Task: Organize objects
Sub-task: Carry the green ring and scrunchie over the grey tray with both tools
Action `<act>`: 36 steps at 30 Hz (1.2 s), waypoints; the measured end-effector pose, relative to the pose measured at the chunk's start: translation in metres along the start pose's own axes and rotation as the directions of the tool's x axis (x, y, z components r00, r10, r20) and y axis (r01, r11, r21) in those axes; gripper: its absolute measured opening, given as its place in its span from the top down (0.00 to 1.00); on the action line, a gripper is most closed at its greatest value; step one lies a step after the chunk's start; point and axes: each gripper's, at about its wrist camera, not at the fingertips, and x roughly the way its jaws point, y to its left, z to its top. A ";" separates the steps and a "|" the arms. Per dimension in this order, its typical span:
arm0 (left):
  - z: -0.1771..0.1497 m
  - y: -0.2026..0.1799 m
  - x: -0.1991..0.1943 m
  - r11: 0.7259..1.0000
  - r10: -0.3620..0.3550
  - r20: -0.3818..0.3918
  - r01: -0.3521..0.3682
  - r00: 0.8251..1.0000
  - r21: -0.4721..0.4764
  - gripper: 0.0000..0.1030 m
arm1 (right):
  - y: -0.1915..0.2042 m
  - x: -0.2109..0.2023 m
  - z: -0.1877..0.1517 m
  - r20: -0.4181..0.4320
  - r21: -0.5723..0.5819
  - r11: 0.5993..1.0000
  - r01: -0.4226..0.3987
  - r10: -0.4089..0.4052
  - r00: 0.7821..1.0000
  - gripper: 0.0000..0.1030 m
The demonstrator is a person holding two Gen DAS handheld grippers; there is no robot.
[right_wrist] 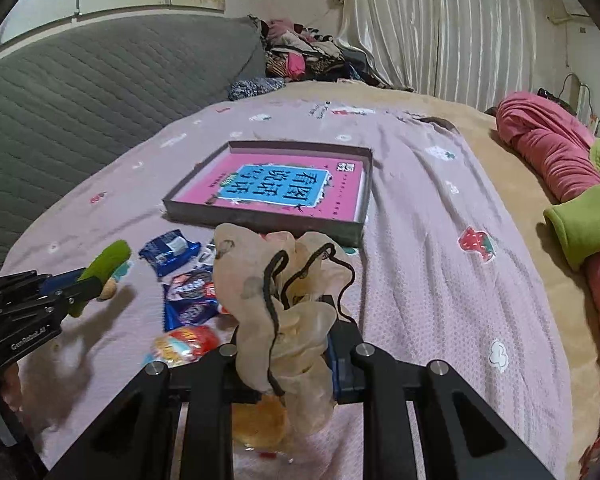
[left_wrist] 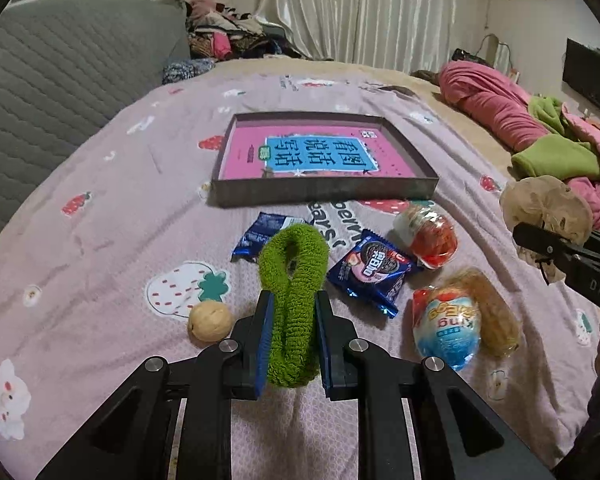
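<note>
We are holding a fuzzy green terry-cloth hair scrunchie (left_wrist: pixel 293 304) in our left tool (left_wrist: pixel 294 300), whose blue-padded fingers (left_wrist: pixel 265 344) are pinching it from both sides so that its loop is standing up above the bed. Our right tool (right_wrist: pixel 288 320) is gripping a sheer beige fabric scrunchie with a thin black cord (right_wrist: pixel 284 304), bunched between its fingers and lifted off the bedding. Both tools are hovering over a pale pink bedspread printed with strawberries (left_wrist: pixel 100 240).

Beyond them a shallow grey cardboard box lid (left_wrist: pixel 324 192) is lying flat on the bedspread, and a pink book with a blue title panel (left_wrist: pixel 320 156) is lying inside it. Near the lid's front wall, a blue snack wrapper (left_wrist: pixel 260 236) and a dark blue cookie packet (left_wrist: pixel 370 272) are lying side by side. A clear capsule with red contents (left_wrist: pixel 430 236) is sitting to their right, and a blue-and-white egg-shaped toy package (left_wrist: pixel 448 328) is touching a tan fuzzy scrunchie (left_wrist: pixel 496 320). A round tan walnut (left_wrist: pixel 210 320) is resting just left of our left tool.
</note>
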 end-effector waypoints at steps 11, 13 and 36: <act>0.007 -0.004 -0.034 1.000 -0.003 0.057 0.003 0.998 -0.001 0.80 | 0.021 -0.038 -0.008 0.026 0.013 1.000 -0.004 0.004 1.000 0.78; 0.008 -0.003 -0.041 1.000 -0.011 0.066 0.011 0.998 -0.006 0.80 | 0.023 -0.045 -0.009 0.030 0.012 1.000 0.003 -0.004 1.000 0.78; 0.084 0.002 -0.075 0.999 -0.034 0.159 0.031 0.987 0.020 0.80 | 0.041 -0.078 0.062 0.120 -0.048 0.999 0.018 -0.012 0.993 0.78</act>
